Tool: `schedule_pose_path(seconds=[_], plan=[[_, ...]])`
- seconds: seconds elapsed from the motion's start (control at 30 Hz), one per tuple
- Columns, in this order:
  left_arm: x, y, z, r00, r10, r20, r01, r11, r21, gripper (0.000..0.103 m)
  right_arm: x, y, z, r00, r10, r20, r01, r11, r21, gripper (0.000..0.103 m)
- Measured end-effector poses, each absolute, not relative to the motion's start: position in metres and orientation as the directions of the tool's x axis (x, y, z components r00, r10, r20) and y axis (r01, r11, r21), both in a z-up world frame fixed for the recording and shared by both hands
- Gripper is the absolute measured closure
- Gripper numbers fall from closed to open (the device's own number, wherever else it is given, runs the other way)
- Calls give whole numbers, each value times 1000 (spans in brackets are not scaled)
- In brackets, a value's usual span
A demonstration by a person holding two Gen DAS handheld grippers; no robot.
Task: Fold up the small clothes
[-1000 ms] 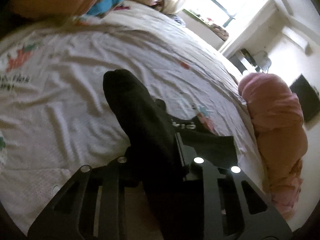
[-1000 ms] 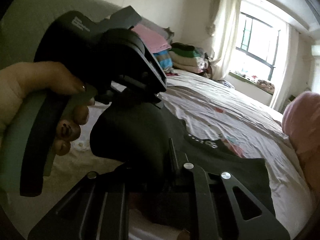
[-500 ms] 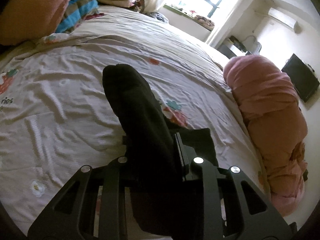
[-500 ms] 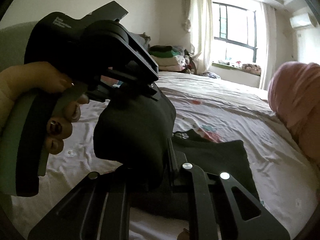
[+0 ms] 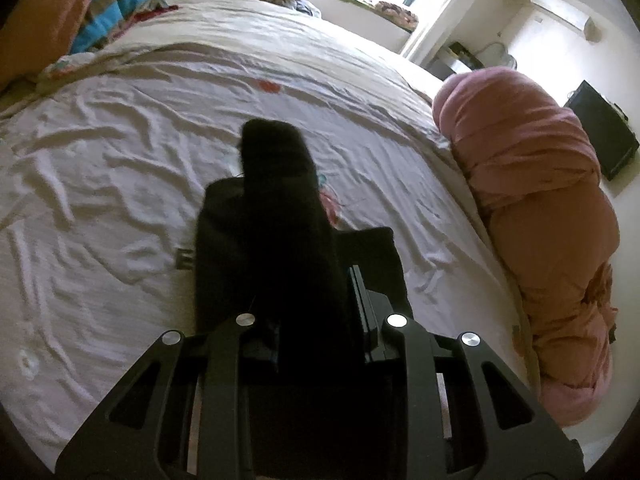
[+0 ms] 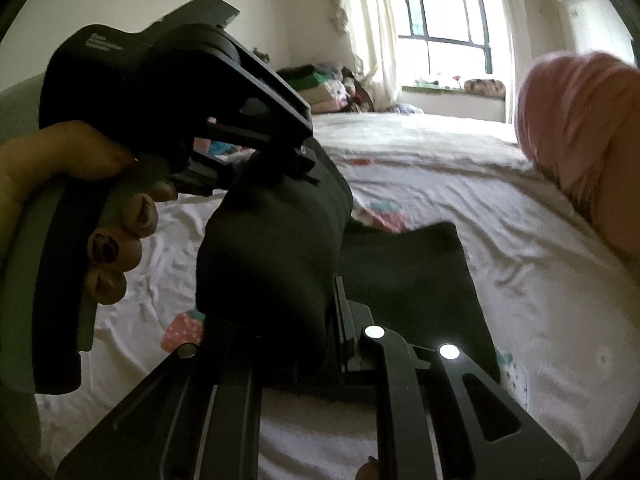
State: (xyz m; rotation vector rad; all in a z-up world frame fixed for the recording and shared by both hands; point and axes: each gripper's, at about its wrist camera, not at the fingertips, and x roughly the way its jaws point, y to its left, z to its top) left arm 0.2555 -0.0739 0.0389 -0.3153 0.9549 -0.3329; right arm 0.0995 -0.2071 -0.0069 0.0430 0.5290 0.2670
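A bed (image 5: 120, 168) under a rumpled white sheet printed with small strawberries carries everything. A black garment (image 5: 372, 256) lies partly flat on it near the middle. A rolled pink quilt (image 5: 536, 216) lies along one edge, and folded, stacked clothes (image 6: 320, 88) sit at the far end.

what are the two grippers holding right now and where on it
Both hold the black garment: the left gripper and right gripper each pinch a bunched fold of an edge, the rest lying on the bed sheet.
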Motion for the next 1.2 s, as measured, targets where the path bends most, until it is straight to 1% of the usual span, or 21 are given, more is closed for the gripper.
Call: schedule_pose_path(seconds=[0.03,0.1,0.13,0.17,0.2,0.27,0.37,0.4,0.43,0.53,0.63,0.7,0.73,0.77,0.87,0.93,1.03,1.1,1.13,1.17,1.2], plan=[[257,-78,35,525,-413,-744,136,904,-406,84,101,-211,-10,822,265,-504,-236,964,122,91],[258,-84,29,514,-412,-753,130,905,-406,77,103,-221,-18,801,278,-530,-222,960,169,91],[260,-87,25,508,-407,-759,123,907,-404,64,105,-224,-20,790,287,-541,-219,957,189,91],[262,-88,21,499,-403,-767,109,908,-406,44,109,-229,-26,769,302,-564,-208,952,226,91],[263,-88,18,496,-404,-769,98,905,-413,37,113,-235,-31,748,317,-584,-196,945,262,91],[264,-83,15,496,-435,-751,86,886,-456,35,121,-252,-44,704,365,-610,-153,916,371,91],[262,-73,22,530,-451,-718,82,870,-486,34,128,-278,-64,648,465,-603,-94,835,543,89],[260,-69,24,536,-444,-717,78,873,-482,34,129,-282,-68,639,487,-596,-82,813,577,88],[260,-67,25,539,-438,-719,75,876,-477,34,128,-287,-72,634,502,-588,-67,793,605,82],[254,-60,22,549,-394,-738,68,900,-430,34,125,-296,-77,620,538,-571,-40,749,662,78],[244,-55,13,551,-340,-762,73,929,-362,34,121,-302,-74,600,572,-559,-36,718,696,64],[238,-53,4,554,-303,-776,78,946,-314,34,121,-305,-68,582,595,-554,-52,707,705,51],[233,-53,-2,550,-288,-784,83,953,-292,34,122,-307,-63,579,605,-547,-60,700,711,37],[230,-53,-7,546,-282,-789,85,955,-283,34,124,-311,-57,581,611,-538,-69,695,715,32],[223,-56,-21,527,-271,-805,103,961,-257,34,139,-323,-45,587,608,-535,-72,697,713,29],[219,-59,-26,526,-267,-807,116,963,-244,34,154,-329,-46,566,626,-537,-73,687,723,29],[216,-61,-27,533,-265,-803,122,964,-237,34,184,-330,-49,521,620,-587,-57,712,700,29],[215,-63,-26,533,-265,-803,132,964,-231,34,203,-325,-48,496,619,-610,-68,727,683,35],[215,-65,-26,534,-262,-804,134,965,-225,34,213,-322,-48,485,608,-629,-73,745,664,46],[215,-65,-25,534,-260,-804,138,966,-220,34,218,-321,-48,483,595,-642,-75,759,647,60],[214,-66,-25,535,-258,-804,140,966,-217,34,223,-318,-48,480,576,-662,-78,780,621,70]])
